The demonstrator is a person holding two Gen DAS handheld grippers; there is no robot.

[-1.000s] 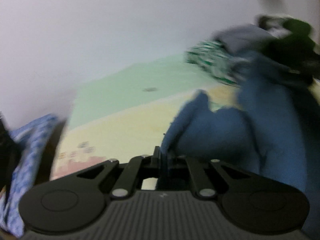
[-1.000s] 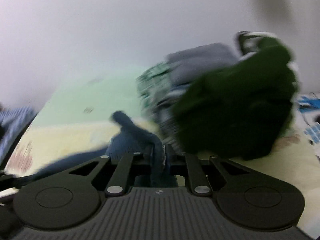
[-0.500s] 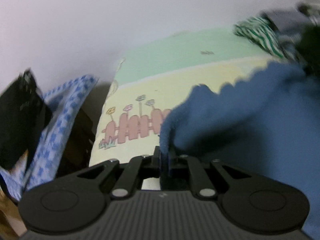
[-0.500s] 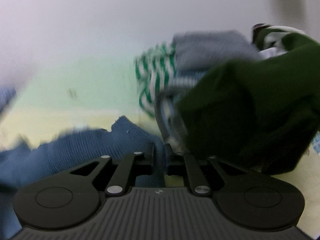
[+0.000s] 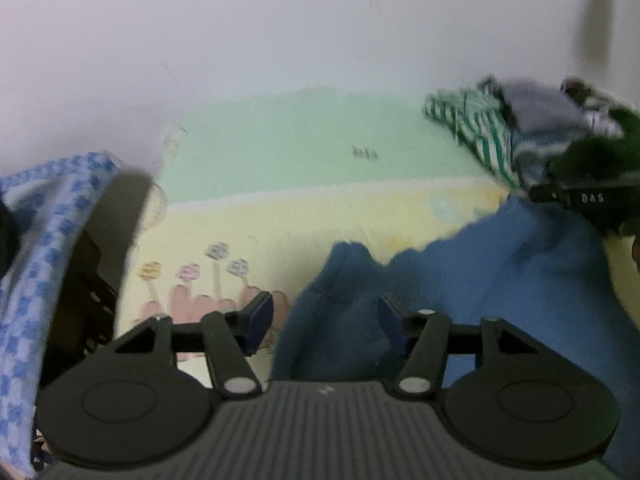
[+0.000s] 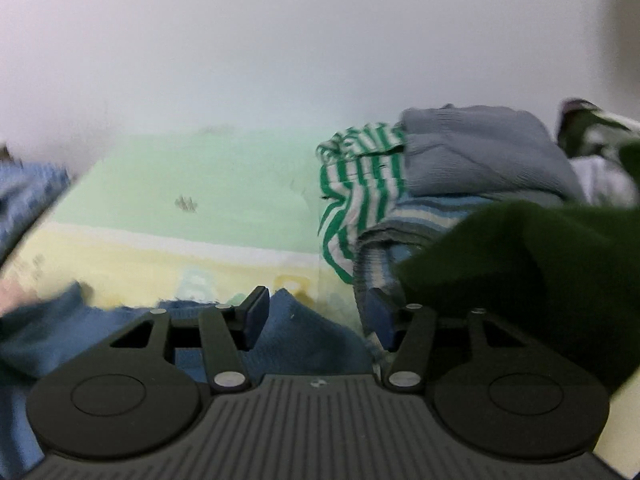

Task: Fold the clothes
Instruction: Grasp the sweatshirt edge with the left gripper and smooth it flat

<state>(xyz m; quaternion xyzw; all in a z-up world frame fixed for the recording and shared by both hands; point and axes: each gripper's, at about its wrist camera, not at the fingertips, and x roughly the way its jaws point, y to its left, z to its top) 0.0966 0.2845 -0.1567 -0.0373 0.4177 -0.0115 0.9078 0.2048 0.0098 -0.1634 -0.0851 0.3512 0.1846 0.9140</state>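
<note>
A blue knit garment (image 5: pixel 500 280) lies spread on the printed bed sheet (image 5: pixel 320 200). My left gripper (image 5: pixel 325 318) has its jaws opening. A raised fold of the blue knit stands between its blue pads (image 5: pixel 260 318), which do not press on it. In the right wrist view another edge of the blue garment (image 6: pixel 304 328) lies between the jaws of my right gripper (image 6: pixel 316 316). These jaws are also opening and do not clamp the cloth. The black body of my right gripper (image 5: pixel 588 200) shows at the garment's far right.
A pile of clothes sits at the right: a dark green garment (image 6: pixel 540 280), a green-and-white striped one (image 6: pixel 360 200) and a grey knit (image 6: pixel 480 160). A blue checked cloth (image 5: pixel 40 260) hangs over a dark object at the left. A white wall stands behind the bed.
Both grippers were shut on the blue garment's edge and carried it leftward and down over the sheet. Now both have opened and the garment rests on the sheet.
</note>
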